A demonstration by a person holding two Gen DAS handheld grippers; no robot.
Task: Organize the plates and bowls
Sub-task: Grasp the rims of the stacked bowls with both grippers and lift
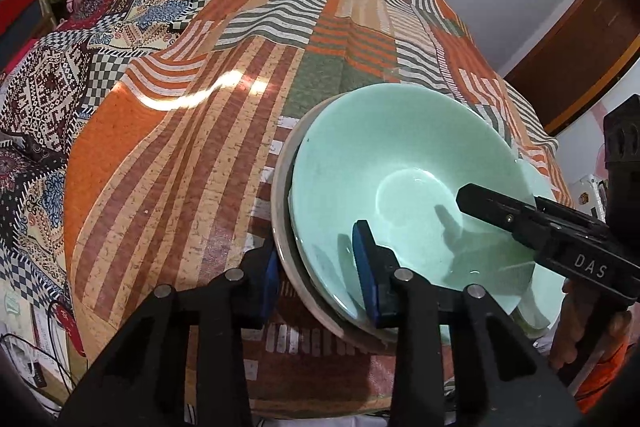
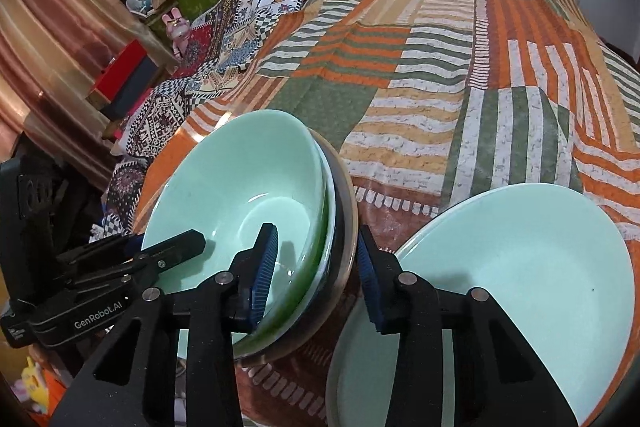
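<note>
While both sets of tongs are straddling opposite sides of the same stack, the relation that matters is how each rim section is lying between the pads. The stack of bowls (image 2: 240, 195), pale green ones nested inside a darker, cream-rimmed outer bowl (image 2: 346, 211), is sitting on the patchwork bedspread (image 2: 440, 87) near its front edge, just left of a separate pale green plate stack (image 2: 520, 267).

The left tongs (image 1: 318, 269) are standing apart, with one blue pad (image 1: 366, 267) inside the top bowl and the other outside the cream rim, so the stack's left wall is running between them. It is not pinched: a gap is showing on both sides in the left wrist view.

The right tongs (image 2: 316, 273) are likewise standing apart, with the inner pad (image 2: 264, 267) hanging inside the green bowl and the outer pad in the space between the stack and the plates. The right-hand wall is passing between them, rim edge running roughly along the fingers' line of sight.

My judgement is that both hands are equally near and a two-sided lift is being set up; each needs only to close across the wall's thickness. The risk is the nested bowls shifting if one side is closing sooner, and the right outer finger is sitting near the plates' rim.
</note>
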